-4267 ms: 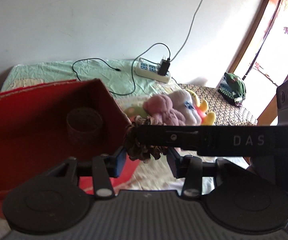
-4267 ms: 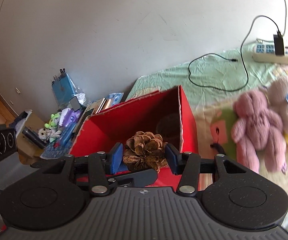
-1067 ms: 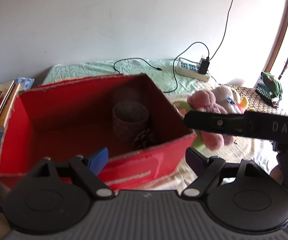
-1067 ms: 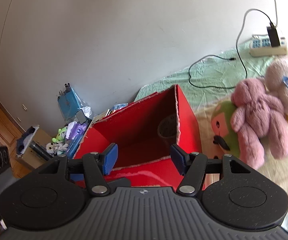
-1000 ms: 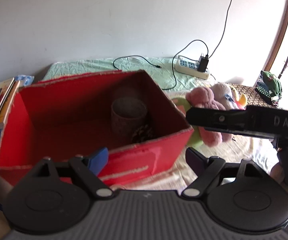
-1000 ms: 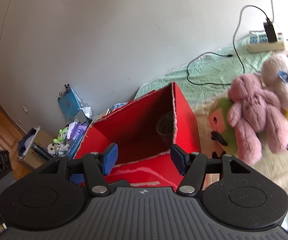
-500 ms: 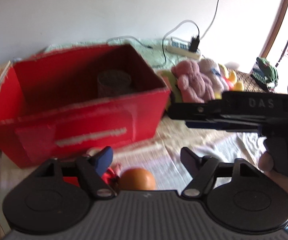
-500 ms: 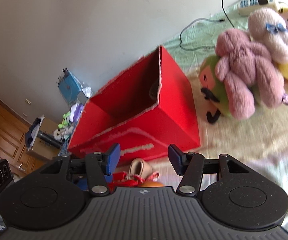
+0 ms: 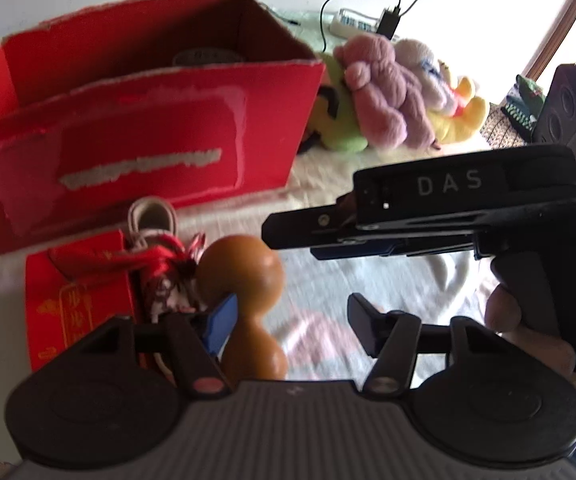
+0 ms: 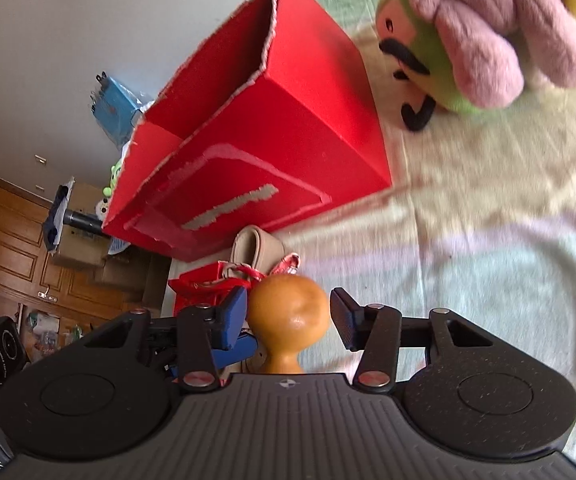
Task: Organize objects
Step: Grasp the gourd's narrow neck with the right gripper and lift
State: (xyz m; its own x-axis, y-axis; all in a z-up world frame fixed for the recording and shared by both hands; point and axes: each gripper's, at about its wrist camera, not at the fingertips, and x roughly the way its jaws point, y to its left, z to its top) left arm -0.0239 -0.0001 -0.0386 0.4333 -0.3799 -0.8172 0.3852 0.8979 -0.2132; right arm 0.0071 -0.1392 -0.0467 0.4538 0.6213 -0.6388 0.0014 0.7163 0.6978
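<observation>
- The gourd (image 10: pixel 288 312) lies on the bed (image 10: pixel 488 280) before the red box (image 10: pixel 267 152), beside a small shoe (image 9: pixel 153 216).
- The right hand-held gripper (image 10: pixel 288 322), lowered, straddles the gourd's bulb, fingers spread, not grasping.
- The left hand-held gripper (image 9: pixel 288 322) hangs released beside the gourd.

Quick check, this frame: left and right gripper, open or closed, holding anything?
Left gripper: open, holding nothing; the gourd sits beside its left finger.
Right gripper: open, jaws either side of the gourd, not clamped.
</observation>
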